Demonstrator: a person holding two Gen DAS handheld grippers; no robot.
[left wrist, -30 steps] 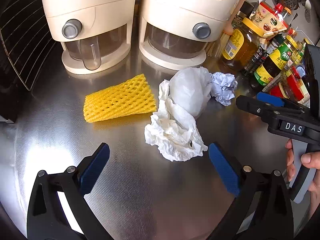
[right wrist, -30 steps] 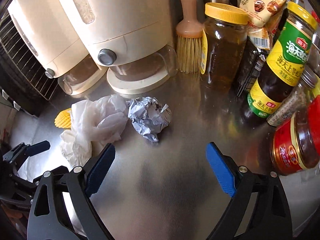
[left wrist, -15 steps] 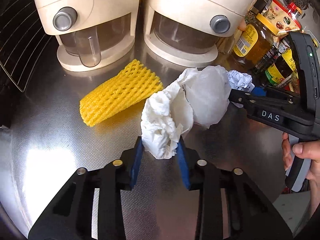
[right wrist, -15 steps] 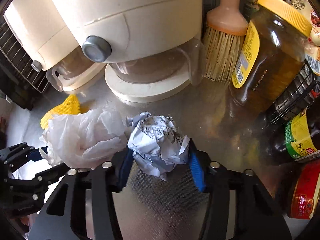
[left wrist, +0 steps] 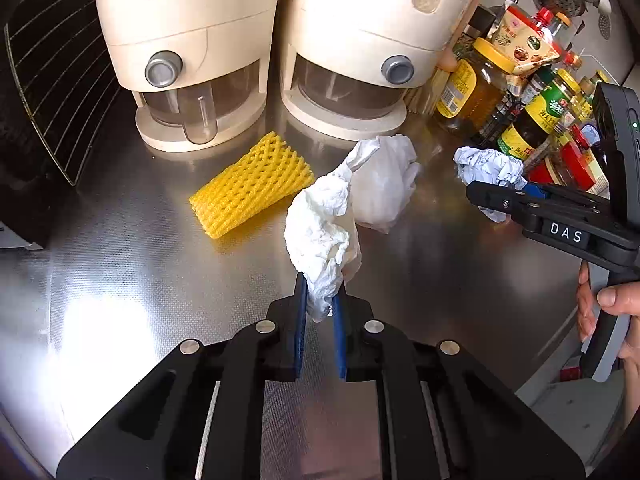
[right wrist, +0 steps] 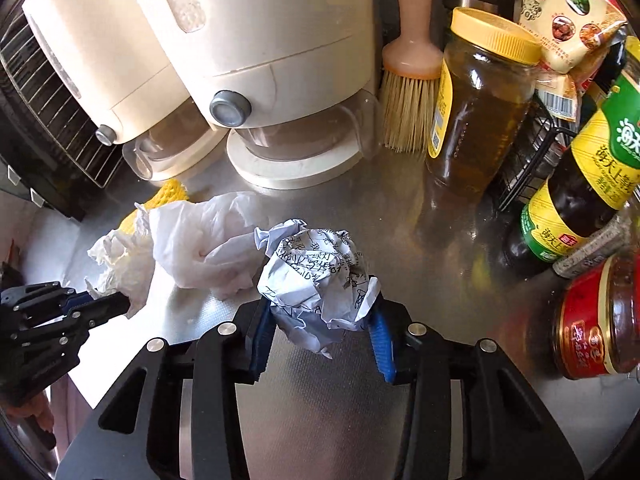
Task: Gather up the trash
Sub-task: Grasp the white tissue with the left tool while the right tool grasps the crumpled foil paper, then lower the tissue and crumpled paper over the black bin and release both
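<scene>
My left gripper (left wrist: 319, 300) is shut on a crumpled white tissue (left wrist: 322, 232) and holds it up off the steel counter. My right gripper (right wrist: 322, 320) is shut on a ball of written-on paper (right wrist: 316, 280); it also shows in the left wrist view (left wrist: 486, 168), lifted at the right. A thin white plastic bag (left wrist: 384, 184) lies on the counter behind the tissue, and shows in the right wrist view (right wrist: 204, 240). A yellow foam fruit net (left wrist: 250, 184) lies to the left of it.
Two cream dispensers (left wrist: 188, 52) (left wrist: 360, 40) stand at the back. A wire rack (left wrist: 52, 80) is at the left. Jars and sauce bottles (right wrist: 480, 96) (right wrist: 580, 184) (right wrist: 596, 320) crowd the right, with a brush (right wrist: 408, 92) beside them.
Both grippers went from open to shut on their trash. The left has lifted the tissue away from the bag; the right has lifted the paper ball and pulled it rightward.
</scene>
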